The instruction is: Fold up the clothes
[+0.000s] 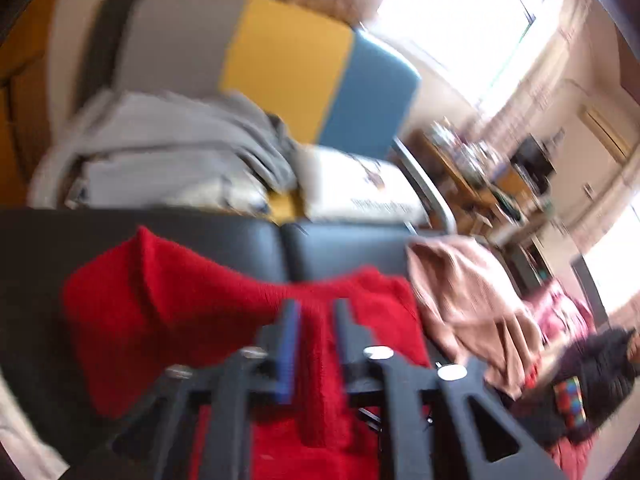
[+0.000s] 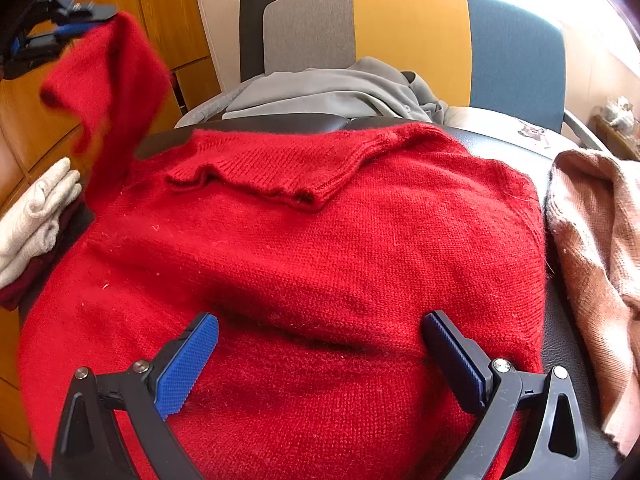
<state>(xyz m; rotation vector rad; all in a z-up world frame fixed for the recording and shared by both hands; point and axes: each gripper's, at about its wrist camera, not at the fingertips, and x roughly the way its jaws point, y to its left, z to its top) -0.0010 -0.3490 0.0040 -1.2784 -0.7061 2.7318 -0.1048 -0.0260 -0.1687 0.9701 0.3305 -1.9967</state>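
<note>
A red knitted sweater [image 2: 320, 248] lies spread on a black leather seat [image 2: 560, 312], collar at the far side. My right gripper [image 2: 320, 328] is open, its blue-padded fingers [image 2: 192, 356] resting wide apart on the sweater's lower body. My left gripper [image 1: 316, 312] is shut on the sweater's sleeve [image 1: 320, 360] and holds it raised. In the right wrist view the left gripper [image 2: 76, 24] shows at the upper left with the lifted sleeve [image 2: 108, 80] hanging from it.
A pink-beige knit garment [image 2: 600, 248] lies right of the sweater. Folded white and dark red clothes [image 2: 36, 216] sit at the left. A grey garment [image 2: 332, 88] lies behind, against a grey, yellow and blue chair back [image 2: 412, 36]. Wooden cabinets [image 2: 152, 12] stand left.
</note>
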